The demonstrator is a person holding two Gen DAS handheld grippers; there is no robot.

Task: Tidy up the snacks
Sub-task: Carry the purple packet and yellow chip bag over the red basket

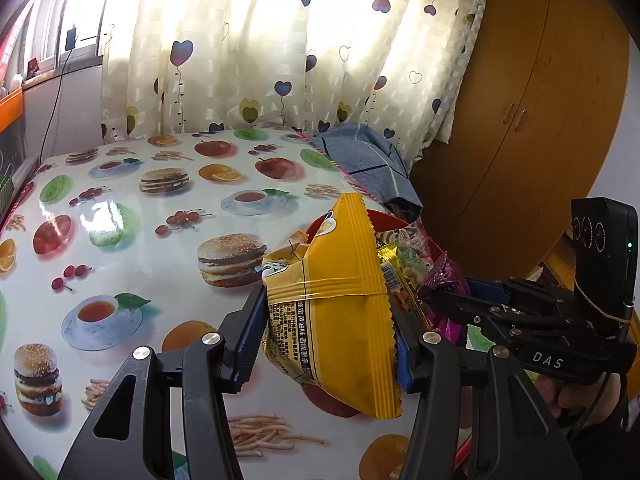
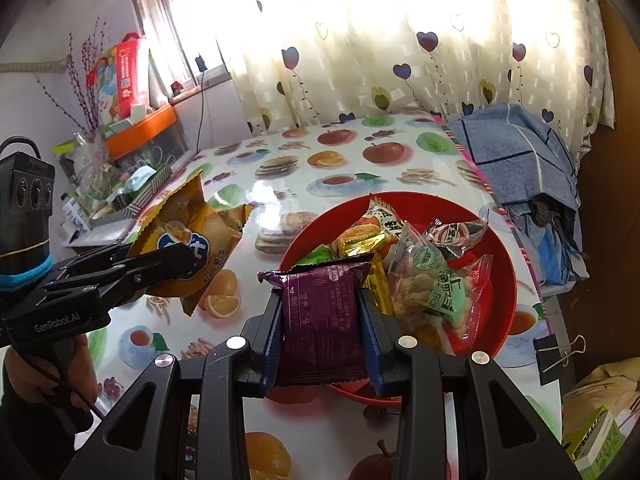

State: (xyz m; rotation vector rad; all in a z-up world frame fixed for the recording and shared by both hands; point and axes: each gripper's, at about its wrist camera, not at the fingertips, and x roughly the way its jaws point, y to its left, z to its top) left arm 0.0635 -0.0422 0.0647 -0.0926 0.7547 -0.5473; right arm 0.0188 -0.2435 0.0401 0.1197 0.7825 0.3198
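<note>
A: What does the left gripper (image 1: 330, 320) hold?
B: It pinches a yellow chip bag (image 1: 336, 304), lifted over the table (image 1: 132, 240), left of the red bowl (image 2: 496, 248).
A: And the right gripper (image 2: 322, 320)?
B: Clamped on a purple snack packet (image 2: 320, 320) at the bowl's near rim; more snacks lie inside.

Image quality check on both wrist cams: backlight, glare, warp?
Left wrist: sunlit curtain blows out in patches, a window reflection glares on the tablecloth, and the wardrobe bows from fisheye; the yellow snack bag stays sharp. Right wrist: curtain top is clipped white, with glare beside the red bowl; the purple packet reads dim but legible.
</note>
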